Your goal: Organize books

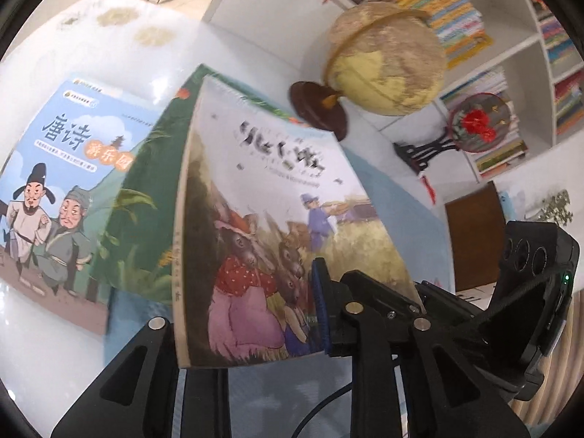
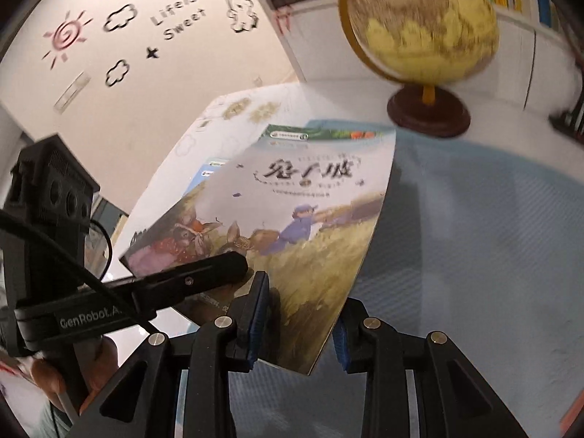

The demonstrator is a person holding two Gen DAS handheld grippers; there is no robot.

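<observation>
Book (image 1: 277, 219) is being held aloft by both tongs (image 1: 255, 325) (image 2: 297, 325) at its near edge — thin, floppy, bowing; spine-side grip is being advised.

Rabbit picture book (image 1: 277, 219): field-and-rabbits cover, black title lettering, lifted clear of the surface, tilted, cover slightly bowed. Beneath it a green-covered book (image 1: 146, 211), partly overlapping a pale blue book (image 1: 62, 168) with two cartoon figures, both lying flat on the surface
</observation>
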